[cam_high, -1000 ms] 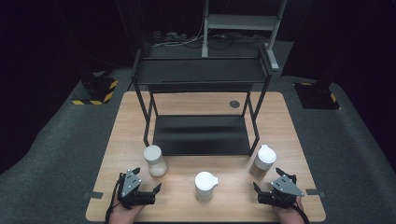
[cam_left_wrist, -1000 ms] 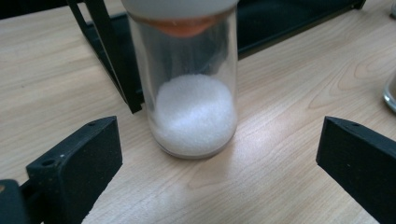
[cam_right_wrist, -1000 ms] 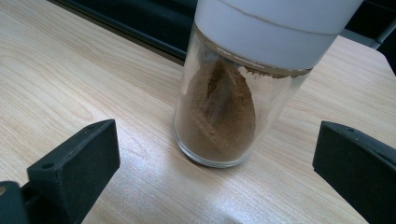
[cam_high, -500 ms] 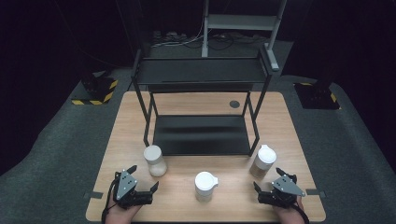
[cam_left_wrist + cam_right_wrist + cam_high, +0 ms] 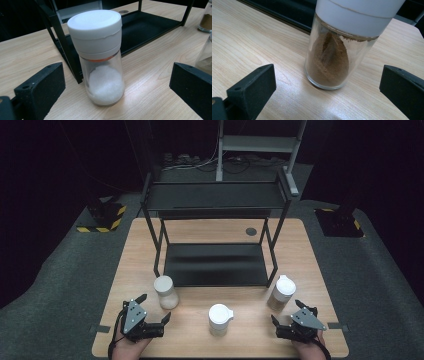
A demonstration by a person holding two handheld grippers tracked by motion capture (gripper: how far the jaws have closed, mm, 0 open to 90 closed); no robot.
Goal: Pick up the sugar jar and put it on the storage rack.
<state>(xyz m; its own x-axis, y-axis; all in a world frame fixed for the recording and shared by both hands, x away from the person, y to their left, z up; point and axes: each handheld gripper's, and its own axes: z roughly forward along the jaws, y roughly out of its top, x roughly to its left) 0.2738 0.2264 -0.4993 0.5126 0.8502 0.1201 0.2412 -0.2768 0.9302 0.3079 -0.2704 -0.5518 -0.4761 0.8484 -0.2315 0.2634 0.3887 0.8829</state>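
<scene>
1. Left gripper (image 5: pixel 150 312) sits at the near-left of the table (image 5: pixel 135 250), jaws spread wide, gripping nothing. In the left gripper view the salt jar (image 5: pixel 100 55) stands upright between the jaw tips, apart from both.
2. Change over the last second: the left gripper has shifted slightly left and back toward the table edge, then settled; its jaws look the same width throughout. The jars have not moved.
3. Right gripper (image 5: pixel 290 317) is at the near-right, jaws also wide apart and empty. It has barely moved since a second ago.
4. The brown spice jar (image 5: pixel 334 47) stands just ahead of the right gripper's jaws, upright and untouched; in the high view it is beside the front right leg of the black rack (image 5: pixel 215 265).
5. A third jar (image 5: pixel 220 318) with a white lid stands mid-table between the two grippers, near the front edge. Its contents are hard to tell from above.
6. Meaning: likely a lining-up adjustment before a grasp, no pickup begun. Each gripper faces its own jar, and both rack shelves are bare, so nothing looks shelved yet.
7. Next call: advance until a jar sits between the jaws, then close below the lid.
</scene>
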